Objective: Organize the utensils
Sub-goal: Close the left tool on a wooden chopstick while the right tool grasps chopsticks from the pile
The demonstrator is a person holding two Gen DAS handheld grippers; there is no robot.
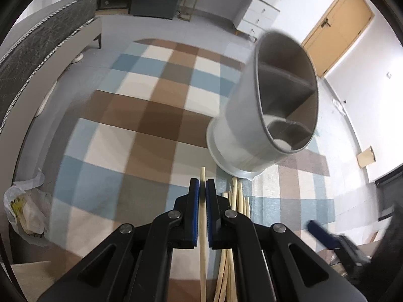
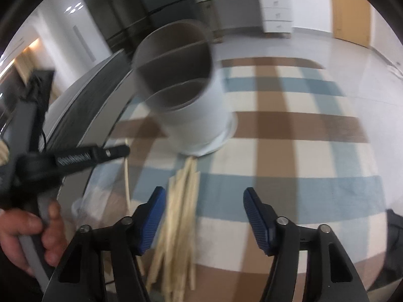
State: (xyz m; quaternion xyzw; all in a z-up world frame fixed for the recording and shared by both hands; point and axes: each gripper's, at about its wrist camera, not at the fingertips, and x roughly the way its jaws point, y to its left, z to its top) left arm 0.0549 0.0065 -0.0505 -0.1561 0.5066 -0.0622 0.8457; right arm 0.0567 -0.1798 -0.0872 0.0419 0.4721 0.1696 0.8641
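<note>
My left gripper point(image 1: 202, 185) is clamped on one chopstick point(image 1: 202, 239). My right gripper point(image 2: 204, 196) gapes above the chopstick pile point(image 2: 176, 226), which touches the white divided utensil holder point(image 2: 191, 115) on the checked rug point(image 2: 302, 125).

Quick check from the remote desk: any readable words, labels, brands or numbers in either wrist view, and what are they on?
Nothing can be read.
White lettering on the black left gripper's arm, in the right wrist view: motion-blurred, unreadable.
Grey round divided utensil holder: no label visible.
Pale wooden chopsticks: no print visible.
</note>
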